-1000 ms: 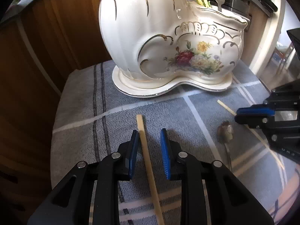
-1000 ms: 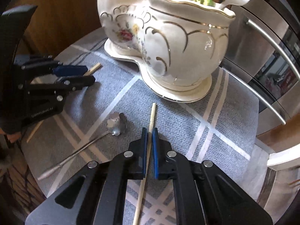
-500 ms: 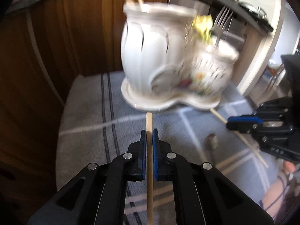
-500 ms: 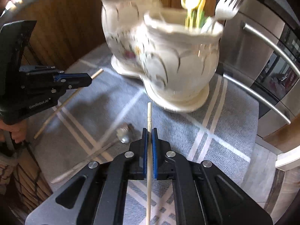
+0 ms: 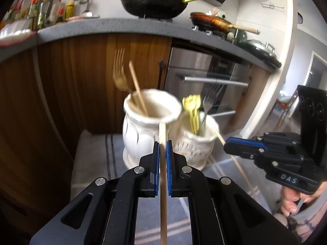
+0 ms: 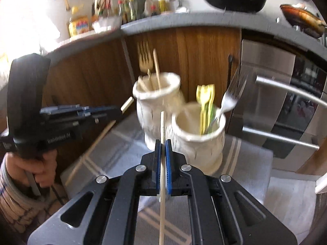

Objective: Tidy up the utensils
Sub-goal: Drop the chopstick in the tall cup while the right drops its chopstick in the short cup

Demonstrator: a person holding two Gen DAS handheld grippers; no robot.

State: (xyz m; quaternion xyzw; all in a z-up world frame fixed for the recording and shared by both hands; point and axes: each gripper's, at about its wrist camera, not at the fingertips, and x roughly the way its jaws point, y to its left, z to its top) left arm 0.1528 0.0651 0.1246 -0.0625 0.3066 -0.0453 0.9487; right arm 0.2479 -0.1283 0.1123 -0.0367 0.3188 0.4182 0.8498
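My left gripper (image 5: 162, 145) is shut on a wooden chopstick (image 5: 162, 130) and holds it in the air in front of the white ceramic utensil holder (image 5: 143, 134). My right gripper (image 6: 162, 143) is shut on a second chopstick (image 6: 162, 124), also lifted. The holder's tall compartment (image 6: 157, 89) has a gold fork (image 6: 145, 59) and a chopstick (image 6: 157, 69) in it. Its lower compartment (image 6: 196, 140) has yellow utensils (image 6: 205, 98) and a silver fork (image 6: 231, 96). Each gripper shows in the other's view, the right (image 5: 241, 143) and the left (image 6: 110, 111).
The holder stands on a grey striped cloth (image 5: 96, 155) on a small table. Wooden cabinets (image 5: 81, 71) and a steel oven (image 6: 286, 102) are behind it. A counter above carries a black wok (image 5: 155, 2), a pan and bottles (image 6: 130, 8).
Both grippers have risen with their chopsticks, from near the cloth to above the level of the holder's rim. The spoon on the cloth has left both views.
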